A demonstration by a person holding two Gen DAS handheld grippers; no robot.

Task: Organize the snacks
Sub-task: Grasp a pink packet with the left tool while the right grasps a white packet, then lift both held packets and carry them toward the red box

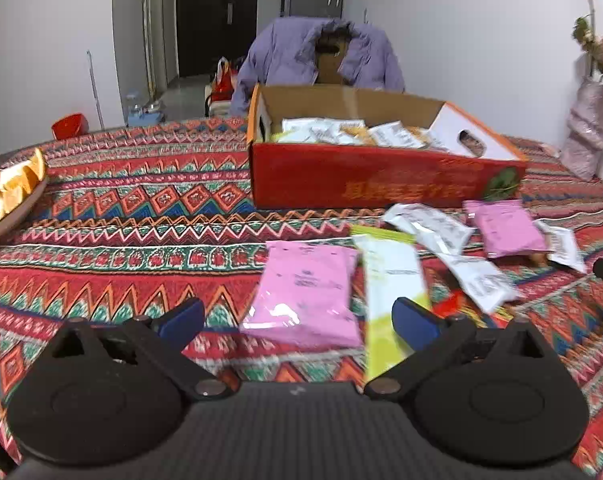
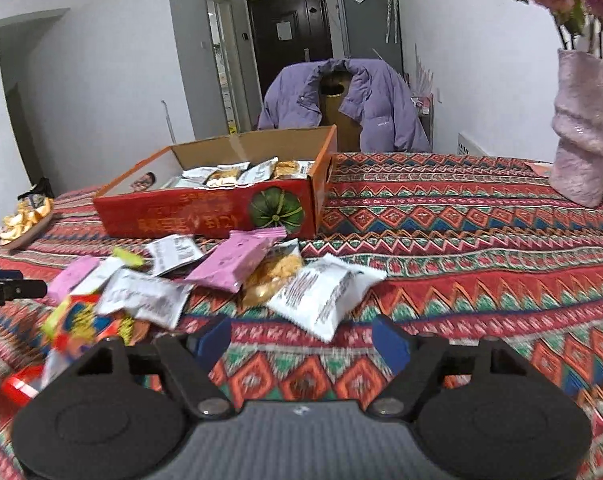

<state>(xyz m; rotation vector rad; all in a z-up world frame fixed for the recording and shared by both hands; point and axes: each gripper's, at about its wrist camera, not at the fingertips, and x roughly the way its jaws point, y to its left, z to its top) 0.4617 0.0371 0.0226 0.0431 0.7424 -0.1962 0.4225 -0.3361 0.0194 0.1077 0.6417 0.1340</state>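
A red cardboard box [image 1: 361, 180] holding several snack packets stands on the patterned tablecloth; it also shows in the right wrist view [image 2: 189, 216]. Loose packets lie in front of it: a pink packet [image 1: 305, 292], a white and green packet [image 1: 389, 292], white packets [image 1: 429, 224] and another pink packet [image 1: 505, 228]. My left gripper [image 1: 301, 316] is open and empty, just short of the pink packet. My right gripper [image 2: 301, 340] is open and empty, just short of a white packet [image 2: 321, 292]. A pink packet [image 2: 233, 260] and a clear packet of golden snacks [image 2: 273, 276] lie behind it.
A plate of orange slices [image 1: 9, 192] sits at the table's left edge. A pink vase with flowers [image 2: 581, 136] stands at the right. A chair with a purple jacket [image 1: 317, 56] is behind the box. The other gripper's tip [image 2: 5, 284] shows at left.
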